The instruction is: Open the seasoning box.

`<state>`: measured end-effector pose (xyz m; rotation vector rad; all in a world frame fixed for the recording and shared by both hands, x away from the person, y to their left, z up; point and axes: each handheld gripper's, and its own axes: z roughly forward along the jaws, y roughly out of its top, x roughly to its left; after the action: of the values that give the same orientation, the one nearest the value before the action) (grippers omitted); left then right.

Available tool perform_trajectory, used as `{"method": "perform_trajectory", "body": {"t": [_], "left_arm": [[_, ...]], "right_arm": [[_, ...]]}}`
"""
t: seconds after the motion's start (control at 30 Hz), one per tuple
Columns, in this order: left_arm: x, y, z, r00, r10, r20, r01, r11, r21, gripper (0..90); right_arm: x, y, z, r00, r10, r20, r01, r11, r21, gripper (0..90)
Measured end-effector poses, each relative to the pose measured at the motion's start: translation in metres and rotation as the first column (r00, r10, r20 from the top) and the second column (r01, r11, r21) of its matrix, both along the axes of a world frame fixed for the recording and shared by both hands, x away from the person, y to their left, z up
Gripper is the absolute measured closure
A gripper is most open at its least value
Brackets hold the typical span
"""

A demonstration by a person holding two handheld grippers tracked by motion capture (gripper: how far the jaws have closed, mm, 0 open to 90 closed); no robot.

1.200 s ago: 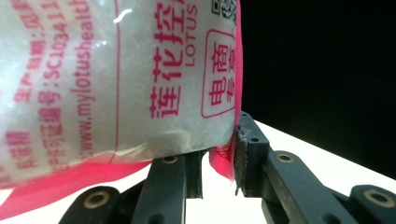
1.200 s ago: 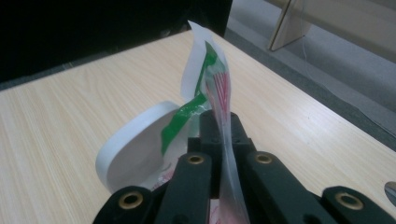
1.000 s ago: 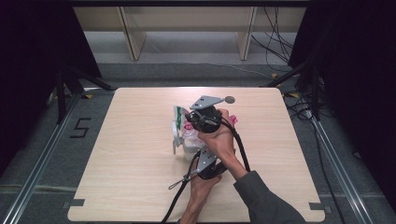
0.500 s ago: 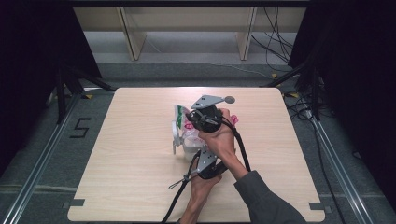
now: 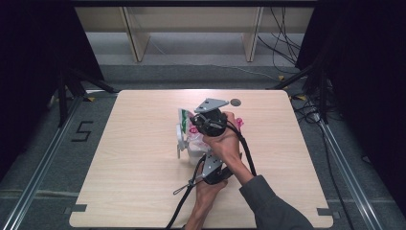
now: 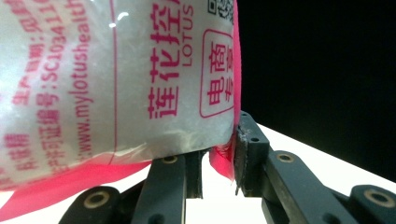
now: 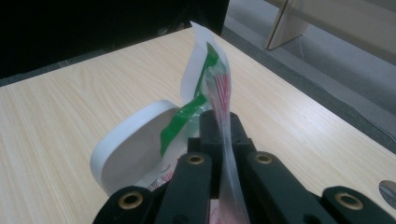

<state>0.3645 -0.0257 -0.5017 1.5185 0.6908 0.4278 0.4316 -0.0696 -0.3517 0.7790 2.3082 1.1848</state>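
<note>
High view: the bag (image 5: 191, 136) stands at the centre of the desk (image 5: 119, 158), with the right gripper (image 5: 207, 122) above it and the left gripper (image 5: 210, 168) just below. A hard pull apart could tear the film and spill the white grains.

Left gripper view: its fingers (image 6: 250, 149) sit fairly narrow — pinching the bag's pink bottom corner, lower centre.

Right gripper view: its fingers (image 7: 212, 128) are clamped tight on the thin top film — a white round container (image 7: 126, 149) lies left of them.
</note>
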Motion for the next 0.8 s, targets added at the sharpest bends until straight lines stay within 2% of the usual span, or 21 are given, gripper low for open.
{"method": "perform_trajectory", "body": {"t": [0.17, 0.2, 0.23, 0.27, 0.3, 0.33, 0.37, 0.4, 0.47, 0.5, 0.53, 0.57, 0.63, 0.73, 0.8], "left_arm": [[-0.0005, -0.0002, 0.0002, 0.9998, 0.016, 0.009, -0.016, 0.9999, 0.003, 74.9], [-0.0006, 0.0000, 0.0008, 0.9999, 0.004, 0.010, -0.004, 1.0000, 0.005, 74.9], [-0.0012, -0.0005, 0.0013, 0.9998, 0.009, 0.018, -0.009, 1.0000, 0.001, 74.9], [-0.0016, -0.0001, 0.0022, 0.9997, 0.007, 0.023, -0.007, 1.0000, 0.005, 74.8], [-0.0018, -0.0005, 0.0024, 0.9997, 0.002, 0.024, -0.002, 1.0000, 0.003, 74.8], [-0.0018, -0.0015, 0.0021, 0.9998, 0.002, 0.022, -0.002, 1.0000, -0.001, 74.8], [-0.0019, -0.0025, 0.0015, 0.9998, -0.002, 0.021, 0.002, 1.0000, -0.002, 74.9], [-0.0021, -0.0027, 0.0014, 0.9998, -0.002, 0.019, 0.002, 1.0000, 0.004, 74.8], [-0.0017, -0.0025, 0.0012, 0.9997, 0.001, 0.024, -0.001, 1.0000, 0.003, 74.8], [-0.0016, -0.0025, 0.0010, 0.9997, 0.006, 0.022, -0.006, 1.0000, 0.003, 74.9], [-0.0004, -0.0040, 0.0007, 0.9993, -0.032, 0.017, 0.032, 0.9995, -0.003, 74.9], [-0.0024, -0.0064, 0.0002, 0.9990, -0.043, -0.015, 0.042, 0.9986, -0.031, 74.9], [-0.0021, -0.0054, 0.0003, 0.9988, -0.045, -0.019, 0.044, 0.9986, -0.029, 74.9], [-0.0004, -0.0042, -0.0008, 0.9990, -0.039, -0.023, 0.038, 0.9987, -0.035, 75.0], [0.0006, -0.0038, -0.0016, 0.9990, -0.034, -0.028, 0.033, 0.9986, -0.041, 75.0]], "right_arm": [[-0.0007, 0.0003, 0.0004, 0.9999, -0.015, 0.001, 0.014, 1.000, 0.019, 90.0], [-0.0014, -0.0004, 0.0014, 0.9998, -0.010, -0.015, 0.010, 1.000, 0.015, 90.0], [-0.0016, 0.0003, 0.0010, 0.9999, -0.012, 0.003, 0.012, 1.000, 0.019, 90.0], [-0.0028, 0.0010, 0.0017, 0.9999, -0.010, 0.003, 0.010, 1.000, 0.026, 90.0], [-0.0037, 0.0010, 0.0026, 1.0000, -0.007, 0.007, 0.006, 1.000, 0.018, 90.0], [-0.0047, 0.0012, 0.0034, 1.0000, -0.004, -0.008, 0.004, 1.000, 0.009, 90.0], [-0.0035, 0.0018, 0.0017, 0.9998, 0.001, 0.019, -0.001, 1.000, -0.010, 90.0], [-0.0036, 0.0021, 0.0012, 1.0000, 0.005, 0.007, -0.005, 1.000, -0.021, 90.0], [-0.0030, 0.0011, 0.0018, 0.9999, 0.009, 0.009, -0.009, 1.000, -0.018, 90.0], [-0.0035, 0.0013, 0.0010, 0.9999, -0.010, 0.009, 0.010, 1.000, 0.001, 90.0], [-0.0025, -0.0001, 0.0018, 1.0000, 0.007, 0.004, -0.007, 1.000, -0.011, 90.0], [-0.0030, 0.0008, 0.0007, 0.9999, -0.009, 0.005, 0.009, 1.000, -0.001, 90.0], [-0.0022, 0.0004, 0.0021, 1.0000, -0.001, -0.004, 0.001, 1.000, -0.007, 90.0], [-0.0009, -0.0006, 0.0029, 0.9999, -0.012, -0.008, 0.013, 1.000, 0.014, 90.0], [0.0011, 0.0006, 0.0015, 0.9999, -0.015, 0.005, 0.015, 1.000, 0.015, 90.0]]}}
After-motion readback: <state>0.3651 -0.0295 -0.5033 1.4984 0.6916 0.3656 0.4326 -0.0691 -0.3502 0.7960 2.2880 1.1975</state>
